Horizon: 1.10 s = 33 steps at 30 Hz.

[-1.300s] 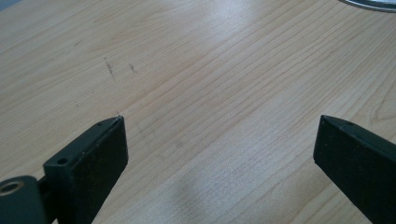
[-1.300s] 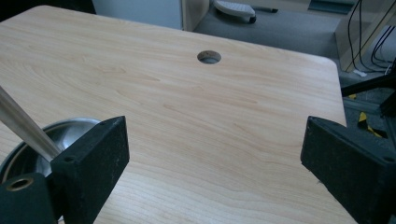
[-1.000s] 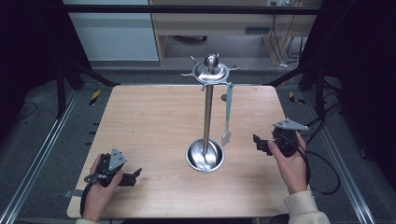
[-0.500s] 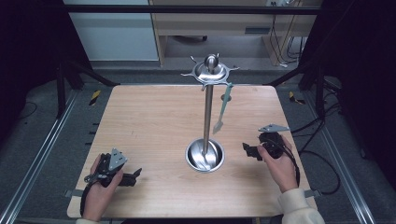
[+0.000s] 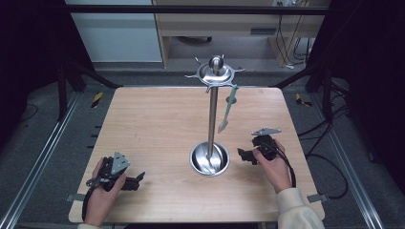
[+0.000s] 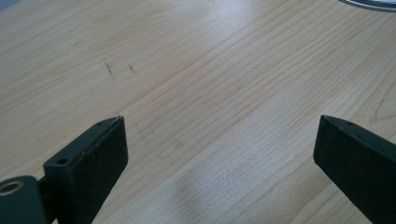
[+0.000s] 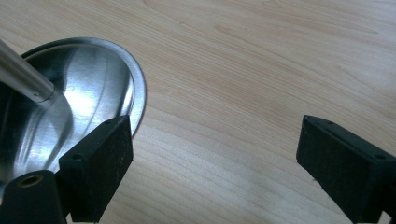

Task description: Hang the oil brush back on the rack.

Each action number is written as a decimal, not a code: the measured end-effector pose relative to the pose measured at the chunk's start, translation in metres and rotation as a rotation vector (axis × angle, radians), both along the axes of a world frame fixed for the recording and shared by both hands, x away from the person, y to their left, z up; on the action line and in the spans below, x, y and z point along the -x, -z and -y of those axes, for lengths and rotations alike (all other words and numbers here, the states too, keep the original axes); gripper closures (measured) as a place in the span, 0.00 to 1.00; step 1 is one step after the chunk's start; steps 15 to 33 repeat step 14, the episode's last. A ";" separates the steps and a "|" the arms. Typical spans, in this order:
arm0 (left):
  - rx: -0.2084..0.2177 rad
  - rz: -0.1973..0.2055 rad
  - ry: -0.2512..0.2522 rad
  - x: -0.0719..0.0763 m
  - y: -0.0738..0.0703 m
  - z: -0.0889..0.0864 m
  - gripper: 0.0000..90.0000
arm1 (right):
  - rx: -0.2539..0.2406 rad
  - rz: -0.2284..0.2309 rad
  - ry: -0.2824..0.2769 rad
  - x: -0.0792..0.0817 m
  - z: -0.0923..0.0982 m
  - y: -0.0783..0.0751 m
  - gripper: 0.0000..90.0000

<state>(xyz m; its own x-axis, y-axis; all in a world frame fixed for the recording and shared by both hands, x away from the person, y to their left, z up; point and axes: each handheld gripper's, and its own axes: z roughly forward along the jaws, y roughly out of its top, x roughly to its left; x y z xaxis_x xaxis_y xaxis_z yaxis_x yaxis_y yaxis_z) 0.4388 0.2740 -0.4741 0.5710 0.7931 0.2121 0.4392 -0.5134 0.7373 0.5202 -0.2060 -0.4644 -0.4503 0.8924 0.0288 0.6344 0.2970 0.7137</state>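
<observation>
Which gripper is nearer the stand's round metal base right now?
Right. The right gripper sits just beside the metal base, jaws apart. The left gripper rests farther off, toward the table's near left corner.

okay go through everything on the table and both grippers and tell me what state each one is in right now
Left gripper: open, empty, low over bare wood at the table's near left.
Right gripper: open, empty, beside the stand's base.
Stand: upright in the middle of the table.
Stand's base: round dish, flat on the wood.
Green utensil: hanging from the stand's top ring, tilted, clear of the table.
</observation>
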 end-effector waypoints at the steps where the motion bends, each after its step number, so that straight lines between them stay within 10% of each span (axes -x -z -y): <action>1: 0.000 0.000 0.000 0.000 0.000 0.000 0.03 | -0.003 0.000 0.003 -0.001 -0.001 0.001 0.13; 33: -0.002 0.003 0.004 -0.001 0.000 0.002 0.03 | -0.032 -0.001 0.019 -0.003 -0.004 0.015 0.13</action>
